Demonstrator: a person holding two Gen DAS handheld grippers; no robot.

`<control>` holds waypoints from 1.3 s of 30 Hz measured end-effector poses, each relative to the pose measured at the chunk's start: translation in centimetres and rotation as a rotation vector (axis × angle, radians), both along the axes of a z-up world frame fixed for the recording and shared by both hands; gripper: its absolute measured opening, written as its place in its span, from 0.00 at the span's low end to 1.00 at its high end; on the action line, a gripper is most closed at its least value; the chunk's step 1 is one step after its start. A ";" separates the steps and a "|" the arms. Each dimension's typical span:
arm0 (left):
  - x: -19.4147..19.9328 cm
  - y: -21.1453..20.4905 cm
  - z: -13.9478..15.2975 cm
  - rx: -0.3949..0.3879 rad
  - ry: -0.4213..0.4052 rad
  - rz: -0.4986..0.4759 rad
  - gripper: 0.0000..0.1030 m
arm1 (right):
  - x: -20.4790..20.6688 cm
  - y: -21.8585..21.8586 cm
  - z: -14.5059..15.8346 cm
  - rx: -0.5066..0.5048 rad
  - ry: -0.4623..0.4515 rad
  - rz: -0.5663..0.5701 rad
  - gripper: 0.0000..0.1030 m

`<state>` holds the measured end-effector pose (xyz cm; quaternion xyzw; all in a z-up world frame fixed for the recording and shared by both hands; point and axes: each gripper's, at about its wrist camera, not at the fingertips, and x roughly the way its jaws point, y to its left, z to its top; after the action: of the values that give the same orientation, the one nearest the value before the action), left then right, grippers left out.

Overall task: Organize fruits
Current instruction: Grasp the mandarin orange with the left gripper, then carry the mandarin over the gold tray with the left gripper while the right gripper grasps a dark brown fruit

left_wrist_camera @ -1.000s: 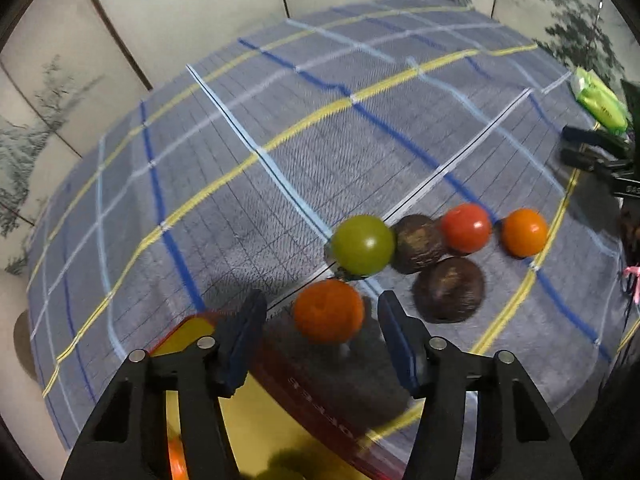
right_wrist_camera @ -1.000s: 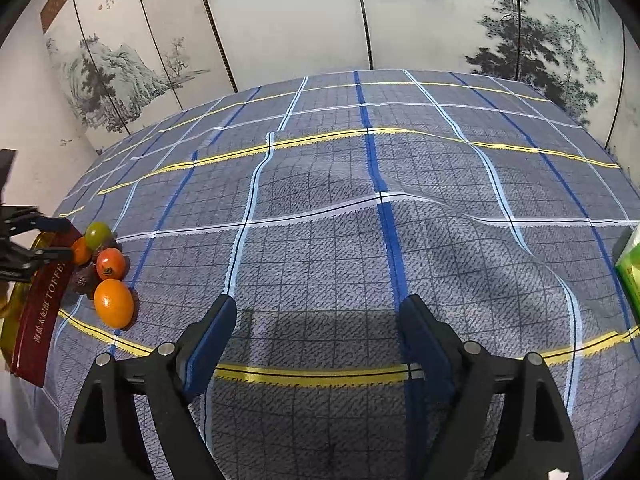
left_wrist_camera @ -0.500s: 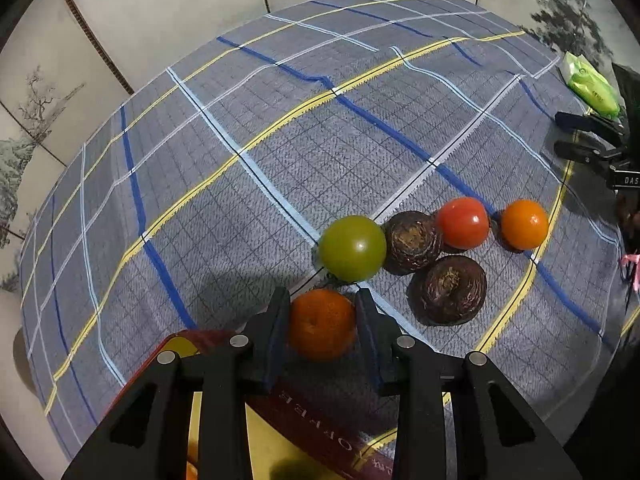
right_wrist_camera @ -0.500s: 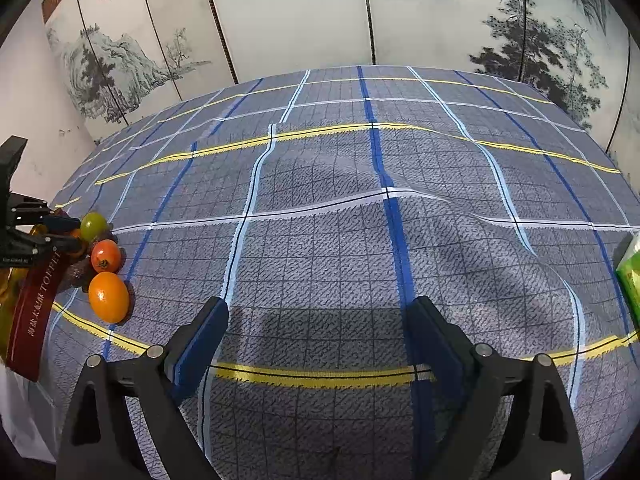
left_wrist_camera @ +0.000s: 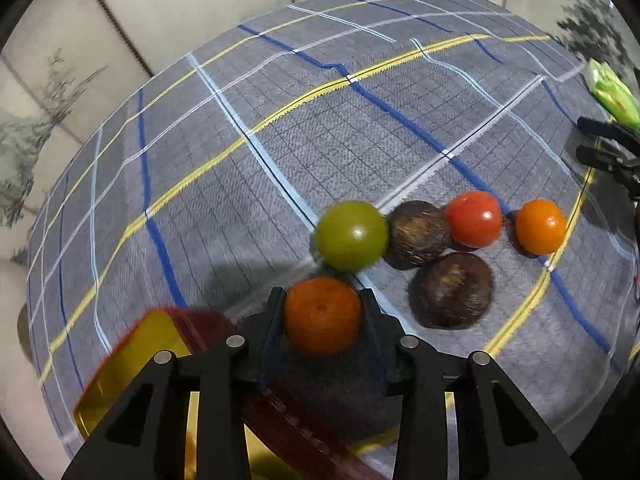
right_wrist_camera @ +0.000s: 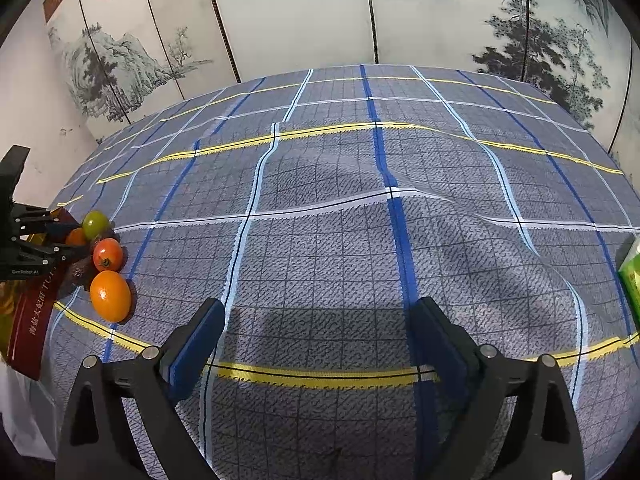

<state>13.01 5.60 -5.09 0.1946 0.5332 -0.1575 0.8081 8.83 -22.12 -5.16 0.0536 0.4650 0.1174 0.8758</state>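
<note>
My left gripper (left_wrist_camera: 322, 304) is shut on an orange mandarin (left_wrist_camera: 322, 316) and holds it above the cloth, near the red and gold box (left_wrist_camera: 132, 356). On the cloth beyond lie a green tomato (left_wrist_camera: 352, 235), two dark brown fruits (left_wrist_camera: 418, 234) (left_wrist_camera: 451, 290), a red tomato (left_wrist_camera: 473, 219) and an orange fruit (left_wrist_camera: 540, 226). My right gripper (right_wrist_camera: 316, 336) is open and empty over the plaid cloth. In the right wrist view the fruit cluster (right_wrist_camera: 106, 256) and the left gripper (right_wrist_camera: 64, 242) sit at the far left.
The plaid tablecloth (right_wrist_camera: 360, 240) covers the table, with a raised fold in the middle. A green packet (right_wrist_camera: 632, 276) lies at the right edge; it also shows in the left wrist view (left_wrist_camera: 612, 92). A painted folding screen (right_wrist_camera: 320, 12) stands behind.
My left gripper closed on the mandarin and lifted it off the cloth. The right gripper barely moved.
</note>
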 end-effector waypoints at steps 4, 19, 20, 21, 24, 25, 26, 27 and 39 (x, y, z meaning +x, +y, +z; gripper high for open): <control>-2.7 0.3 2.1 -0.072 -0.066 0.119 0.36 | 0.0 0.0 0.0 0.004 0.000 -0.001 0.91; -13.3 1.0 7.0 -0.099 -0.288 0.433 0.36 | 0.0 0.0 0.0 -0.017 0.003 -0.015 0.91; -13.9 1.3 7.0 -0.093 -0.293 0.448 0.36 | 0.1 0.0 0.0 -0.018 0.003 -0.016 0.91; -14.2 1.5 7.0 -0.089 -0.296 0.455 0.36 | 0.0 0.0 0.0 -0.019 0.003 -0.016 0.91; -15.6 2.7 6.8 -0.082 -0.307 0.487 0.36 | 0.0 0.0 0.0 -0.022 0.004 -0.019 0.91; -15.9 3.1 6.8 -0.083 -0.310 0.497 0.37 | 0.1 0.0 0.0 -0.025 0.004 -0.019 0.91; -16.3 3.7 6.9 -0.088 -0.315 0.512 0.37 | 0.1 0.0 0.0 -0.027 0.004 -0.019 0.91; -16.7 4.3 6.9 -0.095 -0.319 0.531 0.37 | 0.0 0.0 0.0 -0.027 0.001 -0.018 0.91; -18.7 8.6 7.3 -0.136 -0.337 0.637 0.37 | -2.3 8.0 5.2 0.179 -0.065 0.299 0.64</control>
<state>-5.68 14.22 2.19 -0.0122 0.4148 0.1011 0.9042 6.55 -14.08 0.07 0.0578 0.4269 0.2891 0.8549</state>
